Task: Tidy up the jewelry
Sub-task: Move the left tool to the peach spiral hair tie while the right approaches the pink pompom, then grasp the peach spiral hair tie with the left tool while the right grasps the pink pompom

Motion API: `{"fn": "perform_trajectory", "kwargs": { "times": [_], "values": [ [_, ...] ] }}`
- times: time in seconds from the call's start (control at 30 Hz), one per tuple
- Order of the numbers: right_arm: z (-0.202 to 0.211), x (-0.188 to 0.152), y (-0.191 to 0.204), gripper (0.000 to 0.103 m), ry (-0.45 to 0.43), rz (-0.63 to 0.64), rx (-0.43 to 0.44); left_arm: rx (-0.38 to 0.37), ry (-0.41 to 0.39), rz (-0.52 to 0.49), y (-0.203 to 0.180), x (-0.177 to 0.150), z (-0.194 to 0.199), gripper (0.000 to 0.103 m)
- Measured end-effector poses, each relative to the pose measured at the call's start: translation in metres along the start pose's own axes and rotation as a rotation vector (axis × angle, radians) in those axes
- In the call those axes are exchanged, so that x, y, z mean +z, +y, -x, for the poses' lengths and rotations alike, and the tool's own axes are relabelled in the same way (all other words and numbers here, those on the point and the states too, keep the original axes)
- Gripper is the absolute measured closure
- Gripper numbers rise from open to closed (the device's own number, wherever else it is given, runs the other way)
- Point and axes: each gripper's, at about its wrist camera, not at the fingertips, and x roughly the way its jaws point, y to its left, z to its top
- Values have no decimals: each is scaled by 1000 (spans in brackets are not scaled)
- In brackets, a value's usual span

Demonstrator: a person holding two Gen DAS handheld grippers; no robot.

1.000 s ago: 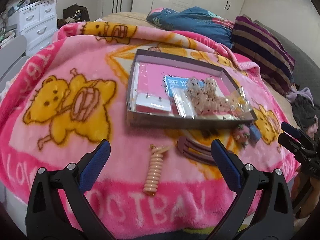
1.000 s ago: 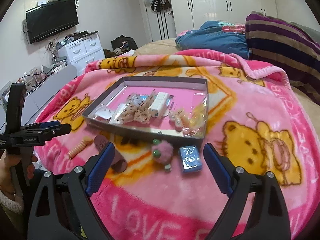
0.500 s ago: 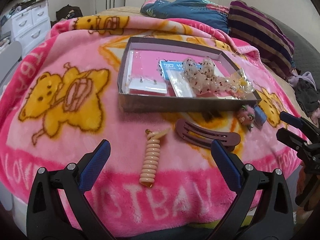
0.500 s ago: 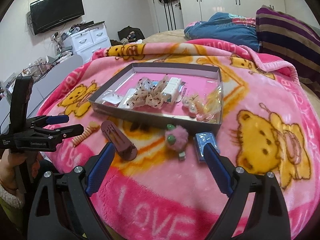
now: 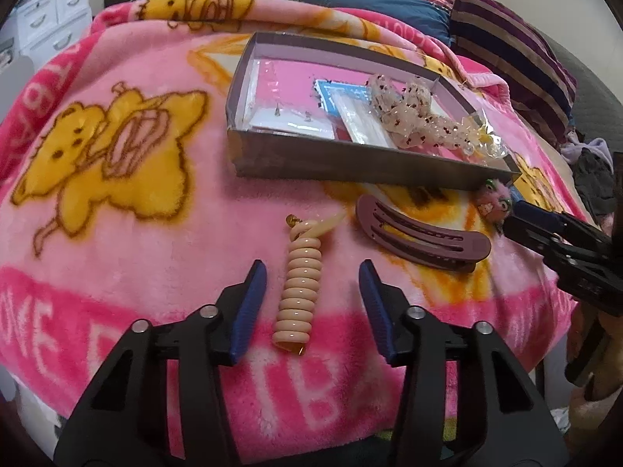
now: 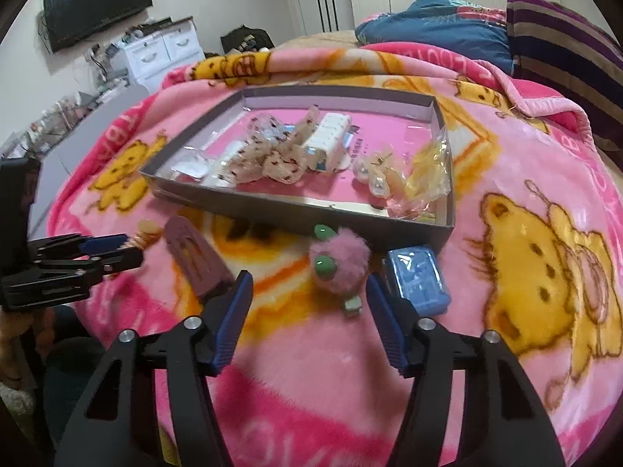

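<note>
Left gripper [image 5: 311, 268]: jaws part-open and just been closing, straddling the near end of the peach spiral hair tie [image 5: 298, 284]; pads not touching it yet. Tie lies lengthwise on the pink blanket [image 5: 136, 257], near the bed's front edge.

Right gripper [image 6: 307, 284]: also part-open, just been closing, nothing gripped. The pink fuzzy clip [image 6: 338, 268] sits between its fingertips; can't tell if the pads touch it.

Maroon hair clip [image 5: 422, 233] lies on the blanket between the tie and the fuzzy clip. Blue plastic case [image 6: 416, 280] sits just beside the right gripper's right finger, near the box's near right corner.

Further back: shallow grey box [image 6: 272, 210] mid-blanket, pink inside, holding a beaded sheer bow [image 5: 409, 113], carded earrings, a white pack and clear crinkled bags at its right end.

Behind: blue quilt [image 6: 428, 19], striped pillow [image 6: 564, 43].
</note>
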Motion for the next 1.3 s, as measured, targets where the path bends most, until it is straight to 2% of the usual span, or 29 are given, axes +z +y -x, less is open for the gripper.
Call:
{"fn": "perform_trajectory", "kwargs": {
  "times": [0.27, 0.4, 0.43, 0.53, 0.87, 1.07, 1.3],
  "values": [
    [-25, 4, -2, 56, 24, 3, -42, -26, 18, -12, -2, -1, -4, 83],
    [-33, 5, -6, 70, 20, -5, -45, -58, 27, -19, -2, -1, -6, 92],
    [-34, 5, -8, 74, 17, -8, -43, -61, 28, -19, -2, -1, -6, 92],
    [-31, 3, -10, 75, 3, -14, -24, -70, 31, -14, 0, -1, -7, 92],
    [2, -3, -13, 76, -24, -81, 111, -57, -6, -43, -6, 1, 3, 92],
    [24, -5, -8, 76, -50, -75, 126, -82, -37, -37, -10, 1, 18, 92],
    [43, -3, -9, 76, -91, -74, 133, -77, -114, -35, -16, 11, 46, 92]
  ]
}}
